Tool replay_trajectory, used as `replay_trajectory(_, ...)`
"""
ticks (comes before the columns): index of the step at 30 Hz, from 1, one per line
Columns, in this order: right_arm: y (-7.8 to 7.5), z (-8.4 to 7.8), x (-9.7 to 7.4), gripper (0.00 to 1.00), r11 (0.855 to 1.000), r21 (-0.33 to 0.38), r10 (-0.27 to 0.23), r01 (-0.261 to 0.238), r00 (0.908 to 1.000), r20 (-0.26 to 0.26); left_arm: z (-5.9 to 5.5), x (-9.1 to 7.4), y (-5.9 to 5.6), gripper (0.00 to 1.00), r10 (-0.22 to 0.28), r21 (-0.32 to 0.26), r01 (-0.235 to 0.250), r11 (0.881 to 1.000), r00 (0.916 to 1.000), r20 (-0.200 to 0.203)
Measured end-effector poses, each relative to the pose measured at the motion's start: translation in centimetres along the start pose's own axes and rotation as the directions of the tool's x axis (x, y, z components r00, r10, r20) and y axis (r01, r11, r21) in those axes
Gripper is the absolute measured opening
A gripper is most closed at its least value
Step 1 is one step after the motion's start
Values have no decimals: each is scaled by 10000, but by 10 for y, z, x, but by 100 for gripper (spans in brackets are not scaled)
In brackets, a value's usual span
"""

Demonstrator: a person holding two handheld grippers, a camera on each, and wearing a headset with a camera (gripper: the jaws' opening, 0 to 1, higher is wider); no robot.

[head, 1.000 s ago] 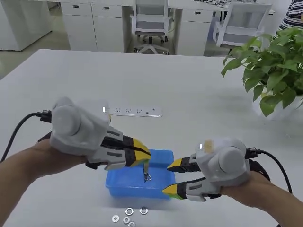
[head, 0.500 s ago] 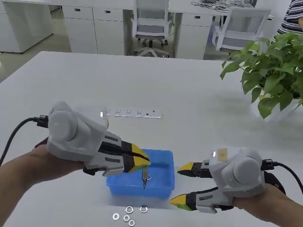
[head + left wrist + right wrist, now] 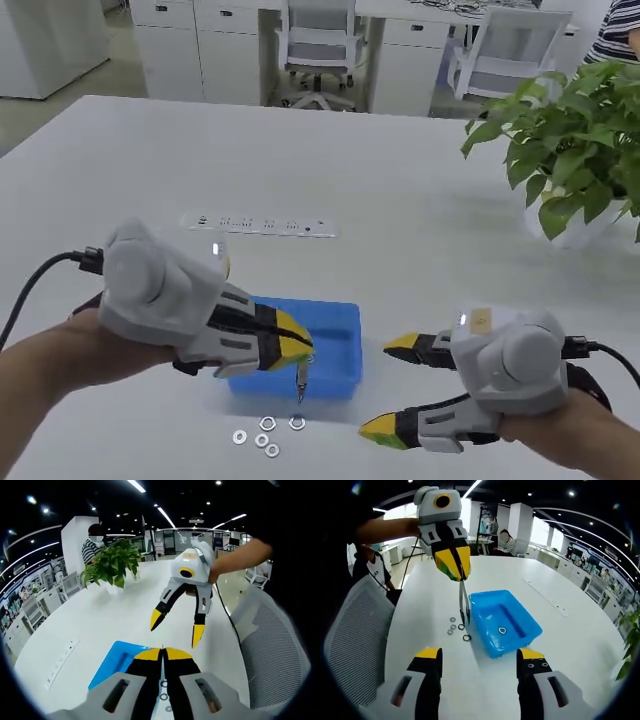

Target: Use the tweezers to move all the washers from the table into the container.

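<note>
A blue container [image 3: 335, 345] [image 3: 520, 615] [image 3: 112, 662] sits on the white table, with one washer [image 3: 502, 629] inside it. Several washers [image 3: 265, 438] [image 3: 453, 627] lie on the table just in front of its near wall. My left gripper [image 3: 298, 345] [image 3: 454, 572] [image 3: 162, 653] is shut on the tweezers [image 3: 300, 378] [image 3: 463, 602]. Their tips hang just above the table washers, beside the container's near wall. My right gripper [image 3: 385, 388] [image 3: 175, 632] [image 3: 479, 655] stands open to the right of the container, with nothing between its jaws.
A white power strip [image 3: 262, 225] [image 3: 545, 597] lies beyond the container. A potted plant [image 3: 575, 130] [image 3: 112, 567] stands at the table's far right. Office chairs [image 3: 318, 45] and cabinets are behind the table. A mesh chair [image 3: 357, 640] is near the table's edge.
The tweezers held a washer over the container; that washer now lies inside, and the tips have come back toward me over the table washers. The right gripper drew away to the right.
</note>
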State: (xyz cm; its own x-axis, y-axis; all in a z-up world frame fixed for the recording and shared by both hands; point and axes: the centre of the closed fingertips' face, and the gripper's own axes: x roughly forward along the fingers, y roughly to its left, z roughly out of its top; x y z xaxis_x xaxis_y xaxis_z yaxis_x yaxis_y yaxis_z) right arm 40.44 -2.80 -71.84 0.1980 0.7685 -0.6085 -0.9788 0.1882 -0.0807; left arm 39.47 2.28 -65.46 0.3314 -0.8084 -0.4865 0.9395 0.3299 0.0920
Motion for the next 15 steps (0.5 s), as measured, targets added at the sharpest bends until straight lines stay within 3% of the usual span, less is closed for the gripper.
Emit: replay_trajectory(15, 8, -6, -2, 75, 9993, 376, -5, -1, 9999, 157, -18, 10, -6, 5, -129, -10, 129, 9999, 9998, -140)
